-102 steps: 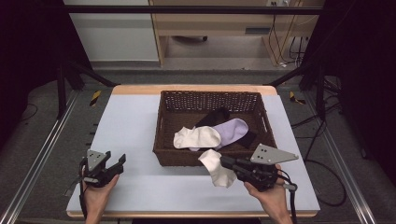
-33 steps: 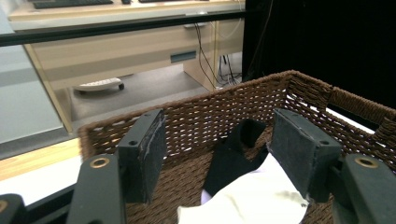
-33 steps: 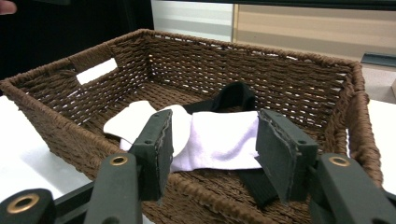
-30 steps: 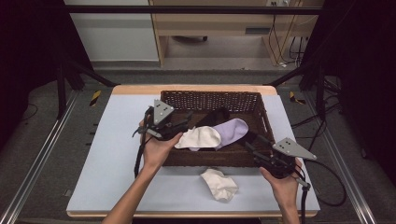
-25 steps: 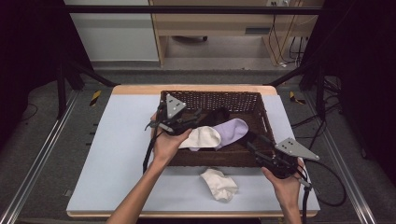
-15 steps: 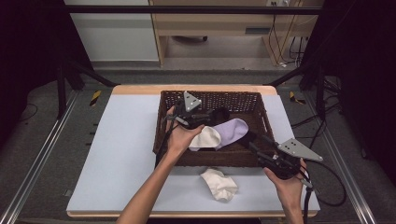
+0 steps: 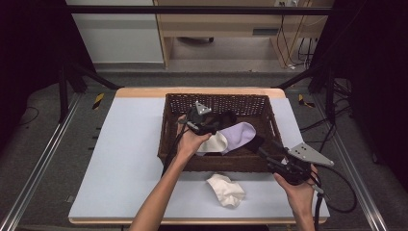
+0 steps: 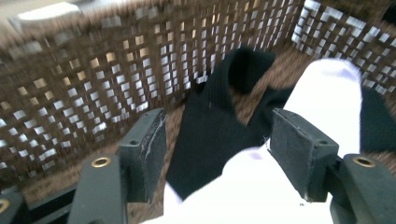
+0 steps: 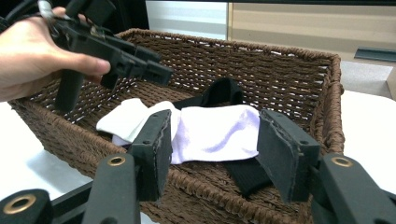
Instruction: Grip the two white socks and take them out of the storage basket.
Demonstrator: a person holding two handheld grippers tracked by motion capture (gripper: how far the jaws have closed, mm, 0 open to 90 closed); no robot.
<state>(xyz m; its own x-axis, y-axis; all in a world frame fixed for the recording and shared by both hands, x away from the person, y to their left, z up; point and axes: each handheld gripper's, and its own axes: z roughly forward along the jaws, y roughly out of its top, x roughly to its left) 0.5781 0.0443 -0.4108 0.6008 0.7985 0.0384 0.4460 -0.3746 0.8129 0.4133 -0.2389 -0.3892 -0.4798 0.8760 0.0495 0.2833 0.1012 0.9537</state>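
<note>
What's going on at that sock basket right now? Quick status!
Left gripper open, in basket above black sock. Right gripper open, empty, at basket's front rim. Lilac sock overlaps black one.

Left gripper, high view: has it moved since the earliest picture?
Yes. The left gripper went from the table's near left corner up and right, over the wicker basket, and now hangs open above the black sock.
</note>
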